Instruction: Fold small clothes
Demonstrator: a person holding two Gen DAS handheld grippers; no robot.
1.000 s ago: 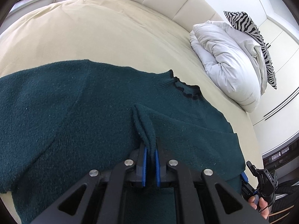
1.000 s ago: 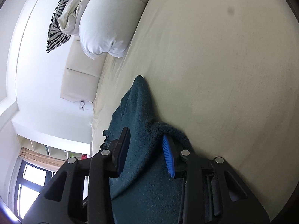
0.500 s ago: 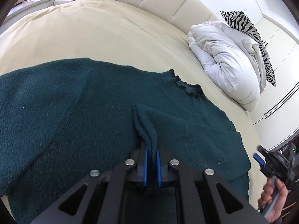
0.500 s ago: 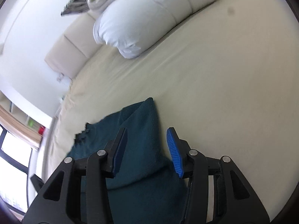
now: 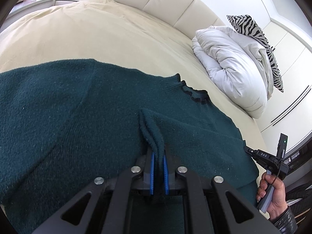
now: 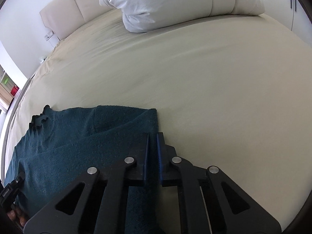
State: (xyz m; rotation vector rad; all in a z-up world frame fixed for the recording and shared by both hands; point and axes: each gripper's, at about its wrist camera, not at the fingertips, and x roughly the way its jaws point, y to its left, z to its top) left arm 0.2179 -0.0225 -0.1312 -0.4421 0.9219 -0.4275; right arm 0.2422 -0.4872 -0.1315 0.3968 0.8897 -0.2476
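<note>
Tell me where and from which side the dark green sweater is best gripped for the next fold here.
Probably where it is already held: the left gripper is shut on the bunched sleeve cuff over the green sweater, and the right gripper on the sweater's right folded edge. Both come in from the hem side, toward the collar. These thick edges stand proud of the flat bed.

This is a bedroom in a home: a wide bed under a cream sheet fills most of both views, with a padded cream headboard curving along the top. A rolled white duvet and a zebra-striped pillow sit at the upper right, and white wardrobe doors stand behind them. A bedside cabinet shows at the upper left.
</note>
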